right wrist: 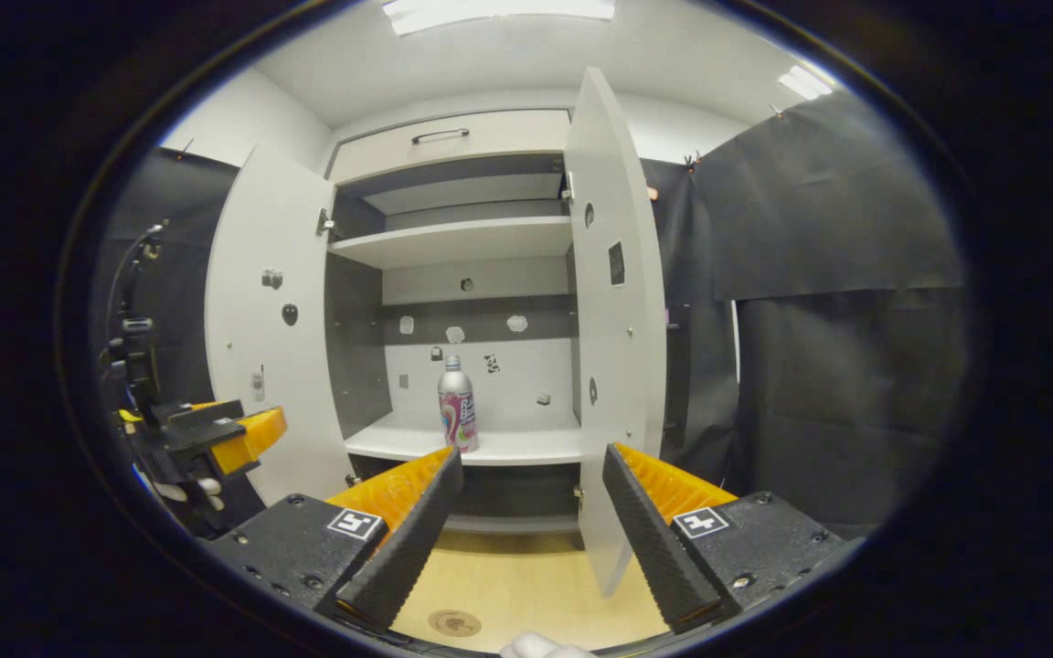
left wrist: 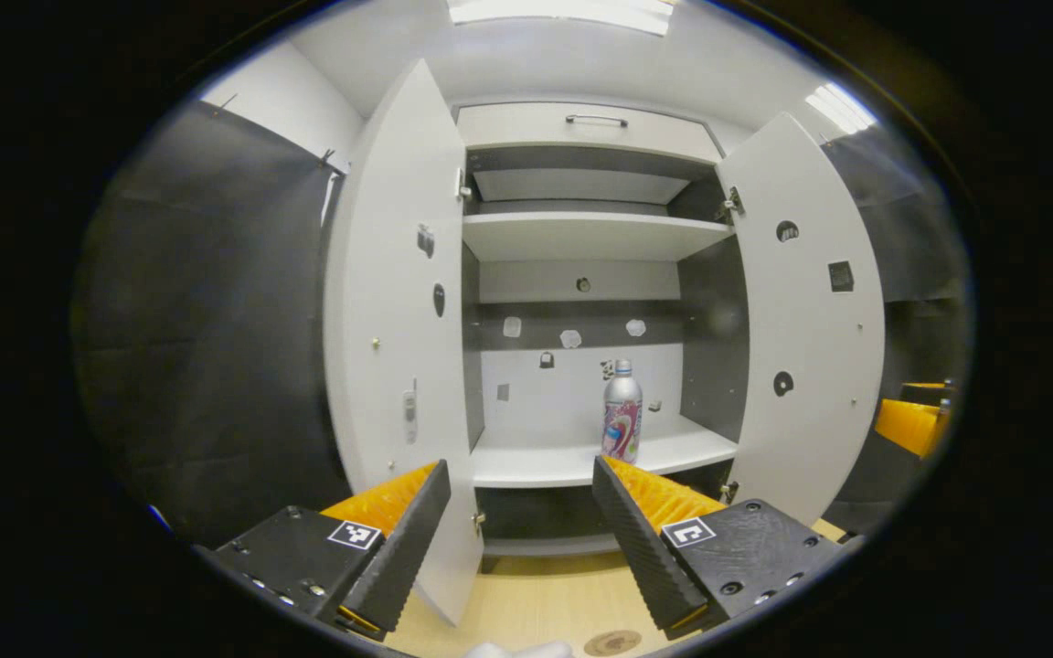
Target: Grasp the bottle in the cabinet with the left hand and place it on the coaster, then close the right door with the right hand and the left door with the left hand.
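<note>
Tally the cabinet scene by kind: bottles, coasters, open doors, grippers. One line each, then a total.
Silver bottle with a pink and blue label, standing on the lower shelf: 1
Round brown coaster on the wooden floor: 1
Open white cabinet doors, left door and right door: 2
Two-finger grippers, left gripper and right gripper, both open: 2
Total: 6

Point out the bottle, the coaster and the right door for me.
bottle (left wrist: 622,416), left gripper view, label at mid body.
coaster (left wrist: 611,642), left gripper view, its top face.
right door (right wrist: 613,366), right gripper view, inner face.
</note>
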`<state>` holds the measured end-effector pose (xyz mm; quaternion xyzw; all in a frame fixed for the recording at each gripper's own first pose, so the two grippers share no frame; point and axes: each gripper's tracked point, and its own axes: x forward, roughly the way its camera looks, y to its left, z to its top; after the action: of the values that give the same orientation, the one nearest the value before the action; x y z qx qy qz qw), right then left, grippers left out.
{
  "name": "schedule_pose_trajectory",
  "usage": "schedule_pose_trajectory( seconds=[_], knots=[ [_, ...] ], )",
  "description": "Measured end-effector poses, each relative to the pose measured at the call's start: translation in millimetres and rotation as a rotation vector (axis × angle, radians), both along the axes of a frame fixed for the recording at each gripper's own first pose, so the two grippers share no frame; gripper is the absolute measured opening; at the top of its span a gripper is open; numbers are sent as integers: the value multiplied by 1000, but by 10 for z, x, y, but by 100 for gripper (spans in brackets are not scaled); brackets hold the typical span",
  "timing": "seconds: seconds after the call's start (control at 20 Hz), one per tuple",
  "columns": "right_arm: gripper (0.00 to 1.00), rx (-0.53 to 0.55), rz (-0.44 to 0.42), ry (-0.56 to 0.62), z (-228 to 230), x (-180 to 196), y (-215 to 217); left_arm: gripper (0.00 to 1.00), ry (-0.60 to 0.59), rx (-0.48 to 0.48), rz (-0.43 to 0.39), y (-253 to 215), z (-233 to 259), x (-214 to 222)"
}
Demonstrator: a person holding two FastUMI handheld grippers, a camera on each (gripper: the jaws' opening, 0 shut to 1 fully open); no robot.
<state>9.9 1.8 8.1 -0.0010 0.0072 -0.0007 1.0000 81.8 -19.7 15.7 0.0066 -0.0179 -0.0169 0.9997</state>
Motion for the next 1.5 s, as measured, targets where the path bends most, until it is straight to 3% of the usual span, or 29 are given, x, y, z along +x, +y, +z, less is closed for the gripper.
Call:
schedule_pose_trajectory(
  seconds=[0.05,0.1,0.5,0.8,1.3,1.4,1.5],
  knots=[
    [100,-3,-4,1,-6,-3,-17,92,-6,-3,-10,-66,18,162],
    [100,-7,-12,0,4,-8,-48,100,-10,-9,-24,-146,35,328],
    [100,-27,-94,5,32,-35,-237,96,-55,1,-82,-860,163,1680],
    [100,-44,-116,26,15,19,-274,97,-32,31,-66,-1211,-13,2420],
    [100,-44,-105,55,-10,154,-355,96,60,62,-7,-1220,-408,2895],
    [100,-40,-107,57,-18,139,-378,79,58,66,-17,-1224,-375,2863],
    [100,-38,-105,53,-5,121,-389,74,43,64,-27,-1215,-313,2781]
  ],
)
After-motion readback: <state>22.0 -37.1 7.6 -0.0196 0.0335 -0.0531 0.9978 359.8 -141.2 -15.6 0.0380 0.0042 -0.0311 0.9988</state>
